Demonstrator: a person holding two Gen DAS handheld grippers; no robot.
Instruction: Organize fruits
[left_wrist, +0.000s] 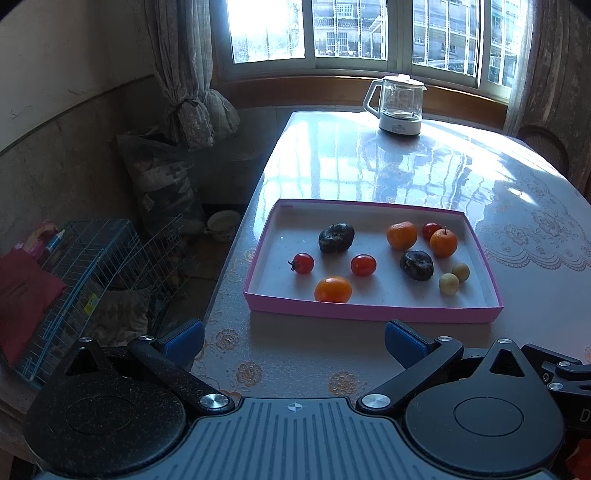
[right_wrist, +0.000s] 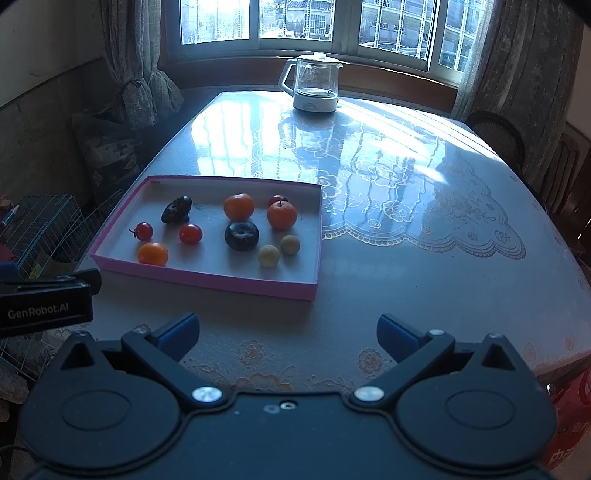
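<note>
On the left half of the desk (right_wrist: 406, 258), near its front edge, sits a shallow pink tray (right_wrist: 207, 278) with all the fruit loose inside it, mixed rather than grouped by kind. Going left to right: a cherry tomato (left_wrist: 302, 263) with its stalk on, a dark wrinkled fruit (left_wrist: 336, 237) behind it, an orange (left_wrist: 332, 290) close to the front wall, a second cherry tomato (left_wrist: 363, 265), another orange (left_wrist: 401, 235), a second dark fruit (left_wrist: 416, 264), a third orange (left_wrist: 443, 242) with a red tomato (left_wrist: 430, 230) touching it from behind, and two pale yellow balls (left_wrist: 454, 278) just beside each other. Whether this scatter is the sorted result or not, I cannot judge.

Both tools hang short of the tray, over the near edge. The left gripper (left_wrist: 293, 341) has its blue fingers (left_wrist: 184, 341) spread wide and holds nothing; the right gripper (right_wrist: 288, 334) is likewise spread and bare.

The risks I see: round fruit on a smooth tray floor rolls at a nudge, so a finger closing on one piece can push its neighbour away, most likely in the tight right-hand cluster. The small tomatoes may squirt out or split under a hard squeeze. The low wall could catch a finger and drag the light tray on the glossy cover toward the edge. Window glare also hides the dark fruits' outlines.
</note>
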